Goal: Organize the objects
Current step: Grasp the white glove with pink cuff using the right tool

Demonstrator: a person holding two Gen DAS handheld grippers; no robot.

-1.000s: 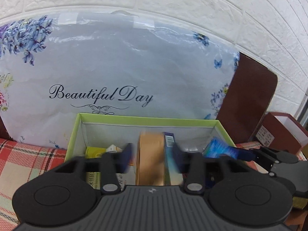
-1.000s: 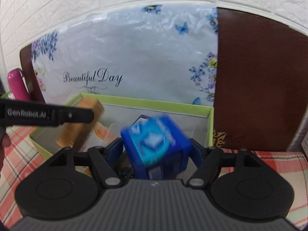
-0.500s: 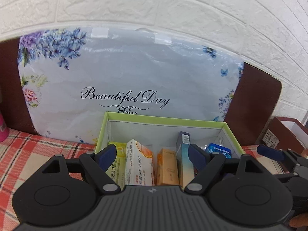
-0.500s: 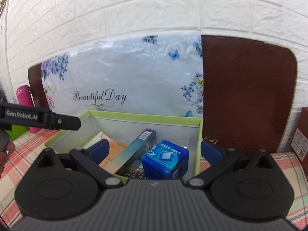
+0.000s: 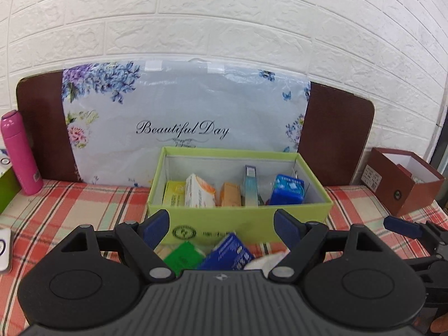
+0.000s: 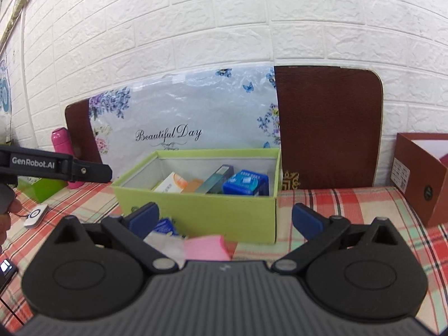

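- Both pairs of fingers stand wide apart with nothing between them: our left gripper (image 5: 222, 221) and right gripper (image 6: 225, 217) hover just in front of the green box (image 5: 246, 225).
- Inside the box, small cartons stand side by side, a blue packet (image 5: 288, 189) at its right end.
- Loose items lie in front of the box: a green packet (image 5: 184, 257), a blue pack (image 5: 229, 252) and a pink block (image 6: 205, 247).
- We judge the next pick is one of these; we should drop straight over a single item and close on its narrow sides, keeping clear of the box wall.
- Our gripper bodies cover most of each loose item, so their full shapes and labels are unreadable.
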